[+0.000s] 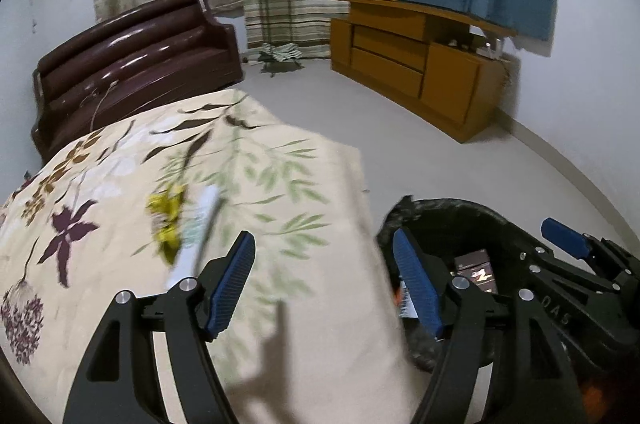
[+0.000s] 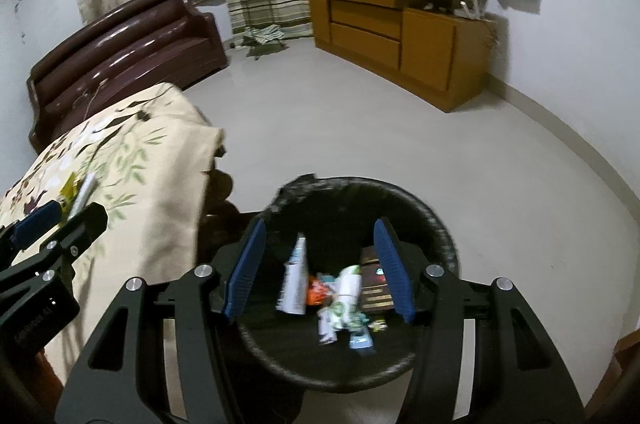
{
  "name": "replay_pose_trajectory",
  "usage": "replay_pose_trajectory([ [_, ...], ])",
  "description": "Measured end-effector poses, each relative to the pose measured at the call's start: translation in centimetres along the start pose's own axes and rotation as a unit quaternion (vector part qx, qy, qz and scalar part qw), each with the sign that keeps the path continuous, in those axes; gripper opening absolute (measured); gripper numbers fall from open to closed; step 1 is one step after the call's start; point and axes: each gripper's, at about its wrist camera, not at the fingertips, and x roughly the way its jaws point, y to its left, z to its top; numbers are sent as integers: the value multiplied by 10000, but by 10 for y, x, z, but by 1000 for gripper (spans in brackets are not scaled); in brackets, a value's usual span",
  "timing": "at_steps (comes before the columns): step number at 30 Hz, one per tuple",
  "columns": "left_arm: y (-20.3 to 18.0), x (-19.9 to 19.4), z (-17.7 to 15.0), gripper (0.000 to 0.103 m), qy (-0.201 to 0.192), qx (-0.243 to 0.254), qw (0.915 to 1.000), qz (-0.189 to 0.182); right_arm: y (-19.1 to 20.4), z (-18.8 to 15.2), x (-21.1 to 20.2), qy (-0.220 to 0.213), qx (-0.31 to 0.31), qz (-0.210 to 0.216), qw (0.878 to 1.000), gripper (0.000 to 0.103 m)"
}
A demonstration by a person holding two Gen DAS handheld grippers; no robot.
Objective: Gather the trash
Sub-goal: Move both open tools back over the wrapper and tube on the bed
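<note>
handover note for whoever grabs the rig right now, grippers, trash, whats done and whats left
Left hand-held gripper: open, empty, over the floral bedspread.
Right hand-held gripper: open, empty, above the black bin.
Done: a white tube, wrappers and a dark box lie in the bin.
Left: a yellow wrapper and a white tube-like item on the bedspread, blurred.

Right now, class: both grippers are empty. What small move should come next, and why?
Probably ease the left gripper forward to the white tube and yellow wrapper lying on the floral cloth. Its jaws stand open with nothing between them, and the right gripper hangs open above the bin, which already holds trash.
</note>
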Motion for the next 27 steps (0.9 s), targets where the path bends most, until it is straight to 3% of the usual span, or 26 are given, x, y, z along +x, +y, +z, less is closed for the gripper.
replay_pose_trajectory([
  [14, 118, -17, -24, 70, 105, -767, 9941, 760, 103, 5, 2, 100, -569, 516, 9970, 63],
  [27, 190, -23, -43, 70, 207, -1176, 9861, 1155, 191, 2, 17, 350, -1104, 977, 9885, 63],
])
